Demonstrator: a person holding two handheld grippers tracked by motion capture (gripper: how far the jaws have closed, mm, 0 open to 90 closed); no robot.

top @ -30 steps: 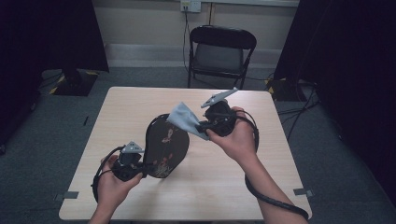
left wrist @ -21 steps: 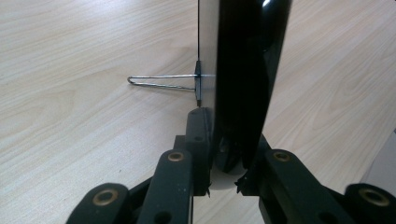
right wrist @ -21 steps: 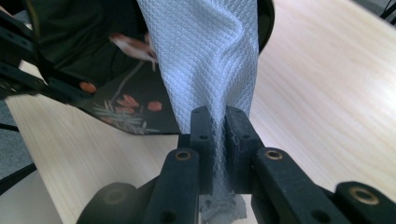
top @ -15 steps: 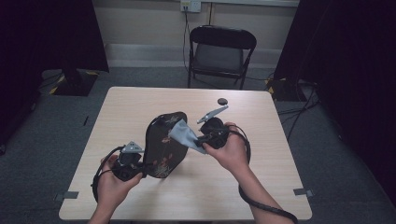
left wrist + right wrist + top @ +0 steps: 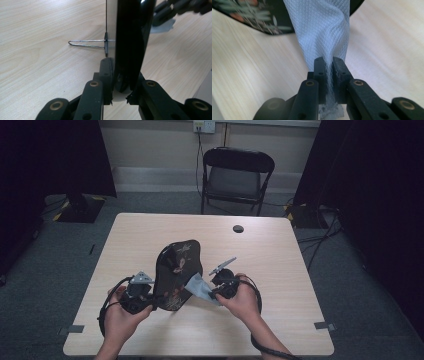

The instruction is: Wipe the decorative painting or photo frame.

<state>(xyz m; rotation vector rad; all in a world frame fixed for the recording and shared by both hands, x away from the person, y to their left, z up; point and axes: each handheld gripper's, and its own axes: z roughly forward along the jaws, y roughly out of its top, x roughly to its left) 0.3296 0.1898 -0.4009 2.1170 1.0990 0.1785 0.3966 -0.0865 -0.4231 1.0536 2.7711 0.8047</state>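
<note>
Your right tongs [image 5: 216, 292] now sit lower and nearer you than a second ago, when they were raised over the far half of the counter [image 5: 280, 270]; the cloth [image 5: 200, 287] has come down with them along the painted face of the dark tray [image 5: 175, 272]. That reads as one wiping stroke running from the tray's top toward its lower edge, so the job looks like cleaning the tray, with the stroke close to its end. A small dark round thing [image 5: 238, 228] on the far side of the counter, hidden behind your hand before, is now uncovered.

Nearest you, your left tongs [image 5: 117, 87] are clamped tight on the tray's [image 5: 130, 37] bottom edge, standing it nearly upright on edge, and a thin wire stand [image 5: 86, 43] juts from its back just above the counter [image 5: 37, 50]. In the high view those left tongs [image 5: 147, 302] hold the tray's lower left corner.

The right tongs [image 5: 329, 75] are closed hard on a fold of the pale blue waffle cloth [image 5: 322, 30], which runs up from the jaws to the flowered tray [image 5: 249, 15] just beyond. So cloth and tray touch, right tongs just beside the tray's lower right.

Beyond the counter stands a folding chair [image 5: 237, 175].
</note>
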